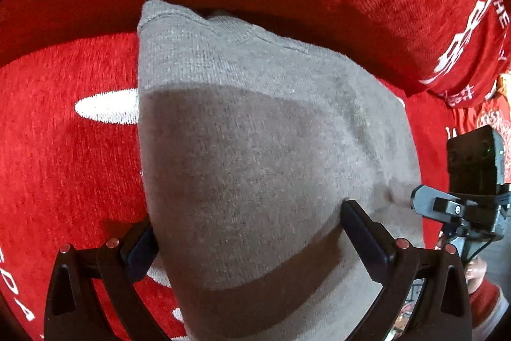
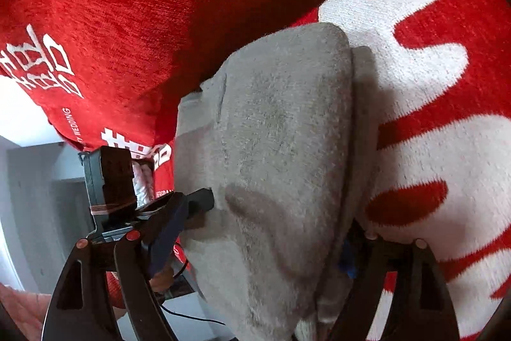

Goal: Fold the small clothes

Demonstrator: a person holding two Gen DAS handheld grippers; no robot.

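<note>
A folded grey garment lies on the red cover with white lettering, and both grippers straddle it, the left gripper with jaws wide and the cloth between them, the right gripper likewise spread wide over its near end.

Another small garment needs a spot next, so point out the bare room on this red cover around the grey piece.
Free: the red cover on the grey garment's side by the white oval, and the white-patterned stretch on the opposite side. Crowded: the near edge, where the left gripper and right gripper straddle the garment, and behind it, where the red cushion rises.
</note>
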